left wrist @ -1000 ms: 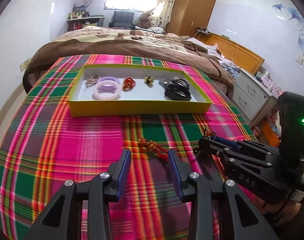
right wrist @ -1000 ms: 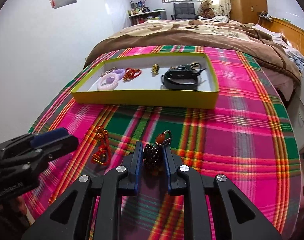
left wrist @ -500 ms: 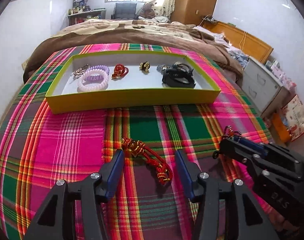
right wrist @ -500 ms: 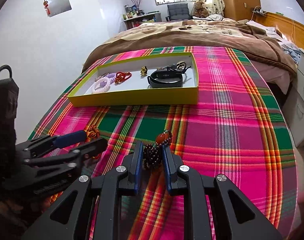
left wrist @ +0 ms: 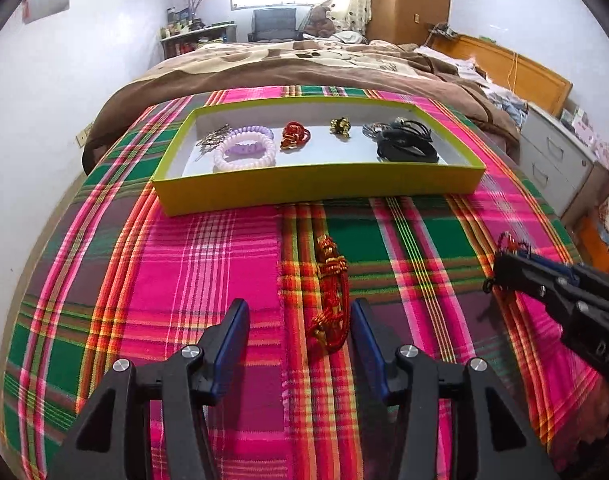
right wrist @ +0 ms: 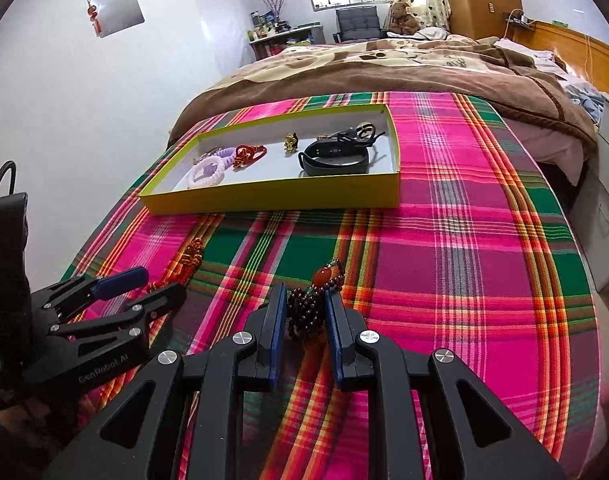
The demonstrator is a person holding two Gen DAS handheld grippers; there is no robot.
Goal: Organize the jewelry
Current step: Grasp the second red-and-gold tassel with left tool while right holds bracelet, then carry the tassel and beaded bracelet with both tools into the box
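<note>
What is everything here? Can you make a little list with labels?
Place: plaid cloth on a bed
Box: yellow tray
In box: purple bracelets, red cord bracelet, gold charm, black band
Left tool: open, around the red knotted cord lying on the cloth
Right tool: shut on the dark bead bracelet

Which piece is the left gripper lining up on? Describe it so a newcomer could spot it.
On the plaid cloth, in front of the yellow tray, a red and gold knotted cord bracelet lies stretched out between the open left gripper fingers. Unlike the tray's pieces, it lies loose on the cloth.
</note>
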